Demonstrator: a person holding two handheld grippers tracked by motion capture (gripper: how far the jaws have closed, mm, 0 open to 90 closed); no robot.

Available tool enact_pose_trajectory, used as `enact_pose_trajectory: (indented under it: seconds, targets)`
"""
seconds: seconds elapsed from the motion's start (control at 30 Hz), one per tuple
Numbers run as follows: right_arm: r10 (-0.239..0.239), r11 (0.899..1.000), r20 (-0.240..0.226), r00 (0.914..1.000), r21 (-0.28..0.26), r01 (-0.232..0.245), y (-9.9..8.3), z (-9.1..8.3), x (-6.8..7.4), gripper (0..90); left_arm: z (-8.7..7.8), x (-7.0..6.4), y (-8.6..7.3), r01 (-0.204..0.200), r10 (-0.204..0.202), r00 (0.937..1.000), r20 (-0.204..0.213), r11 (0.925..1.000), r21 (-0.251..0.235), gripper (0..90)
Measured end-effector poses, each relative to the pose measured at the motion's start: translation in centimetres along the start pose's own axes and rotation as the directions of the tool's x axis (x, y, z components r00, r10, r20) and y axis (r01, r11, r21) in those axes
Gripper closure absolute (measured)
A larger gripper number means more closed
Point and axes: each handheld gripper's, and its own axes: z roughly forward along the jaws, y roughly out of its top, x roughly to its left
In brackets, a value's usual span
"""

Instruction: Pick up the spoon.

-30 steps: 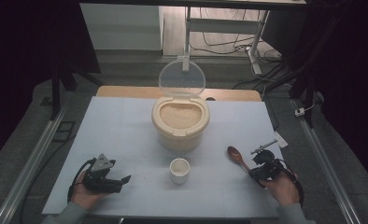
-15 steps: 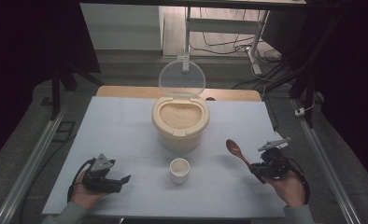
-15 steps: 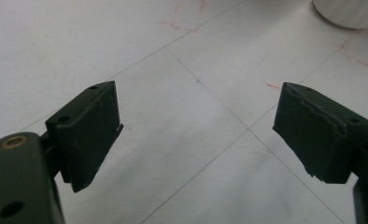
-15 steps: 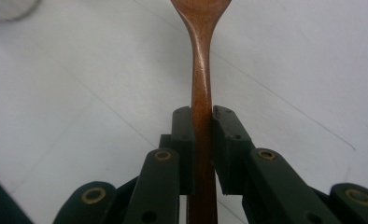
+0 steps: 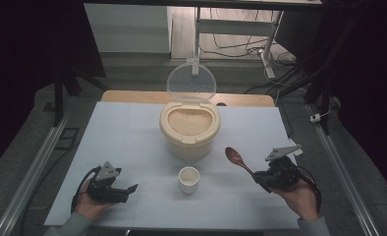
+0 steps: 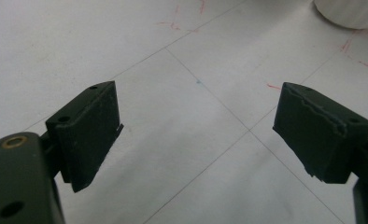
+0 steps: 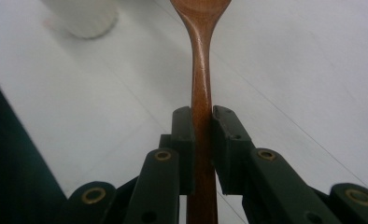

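Two tongs are in my hands at the near edge of the table (image 5: 132, 128). My right tongs (image 5: 264, 178) are pinching the handle of a brown wooden spoon (image 5: 236, 158); in the right gripper view the two black jaws press against either side of the handle (image 7: 201, 116), and the spoon's bowl runs out past the top of that view. From the high view the spoon points up and to the left, its bowl lifted clear of the table, between my right hand (image 5: 299, 199) and the rice container (image 5: 189, 129).

My left tongs (image 5: 125, 189) rest low at the near left, jaws spread wide with only bare white table between them in the left gripper view.

A small white cup (image 5: 188, 179) stands on the table just in front of the container, roughly midway between my hands. The container is full of pale grains, and its clear round lid (image 5: 191, 82) stands upright behind it.
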Motion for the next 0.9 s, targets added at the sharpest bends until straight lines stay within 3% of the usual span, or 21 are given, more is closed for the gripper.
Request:
enact_pose_trajectory:
  seconds: [0.17,0.6,0.9]
  targets:
    - [-0.033,0.999,0.0,0.9995,0.006,0.033,0.6,0.3,0.7,79.3,0.0,0.0,0.0,-0.002,0.002,1.0,-0.001,1.0,0.002,14.4]
    - [-0.113,0.994,-0.058,0.9919,-0.008,0.112,2.7,1.7,2.5,79.3,0.1,-0.1,0.0,0.002,-0.002,1.0,0.001,1.0,0.002,14.4]
    - [-0.193,0.981,-0.115,0.9744,-0.01,0.193,5.3,2.6,4.5,79.2,0.0,0.0,0.0,0.005,-0.005,1.0,0.004,1.0,-0.001,14.4]
